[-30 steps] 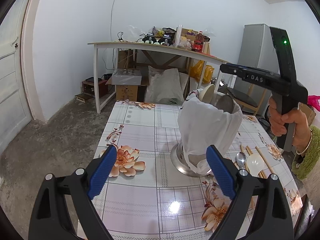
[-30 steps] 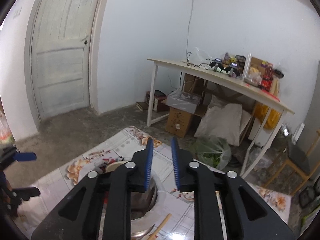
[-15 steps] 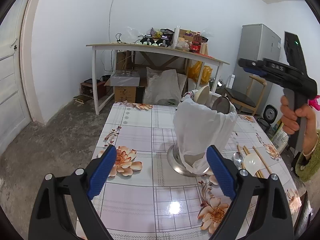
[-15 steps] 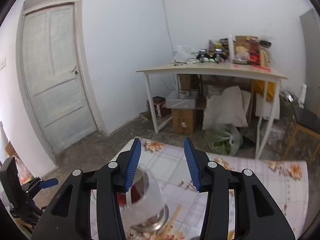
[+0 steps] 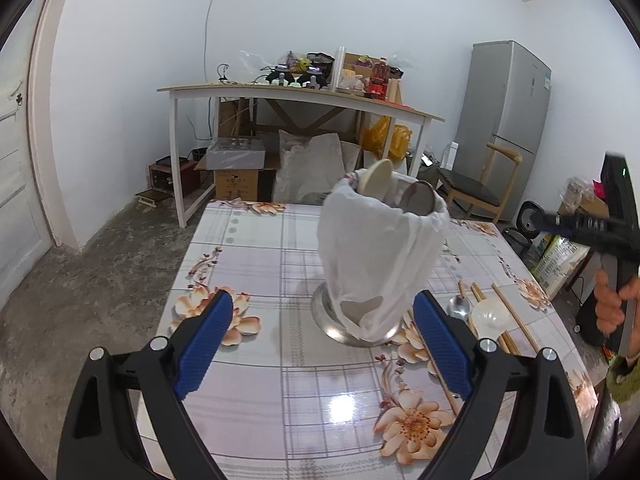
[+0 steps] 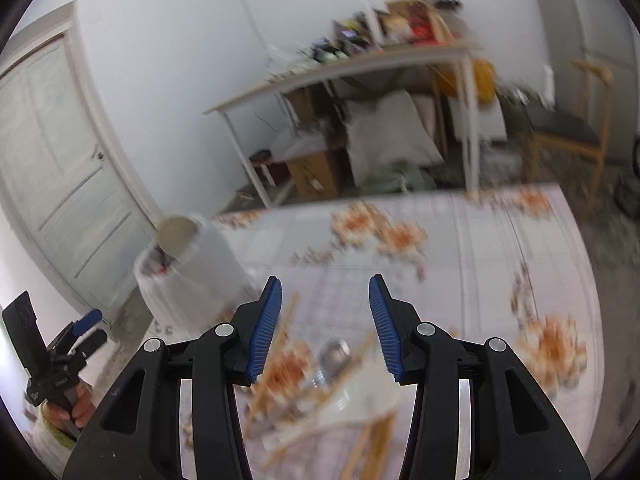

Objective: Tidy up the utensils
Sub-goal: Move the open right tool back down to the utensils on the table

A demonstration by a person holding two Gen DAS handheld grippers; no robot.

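Right wrist view, blurred: the right claw (image 6: 326,324) hangs with its blue pads spread and nothing between them, above a loose heap of chopsticks (image 6: 276,344), a metal spoon (image 6: 334,354) and a white spoon (image 6: 362,394) lying on the flowered tabletop (image 6: 480,248). To the left of that heap stands the holder (image 6: 192,272), wrapped in white plastic, with a pale utensil head sticking out of its top. In the left wrist view the left claw (image 5: 322,344) is spread wide and empty, low over the tabletop, the holder (image 5: 380,256) standing just beyond and between its pads on a metal base. The spoons and chopsticks lie just right of that base. A hand (image 5: 610,300) grips the right claw's handle at the right edge.
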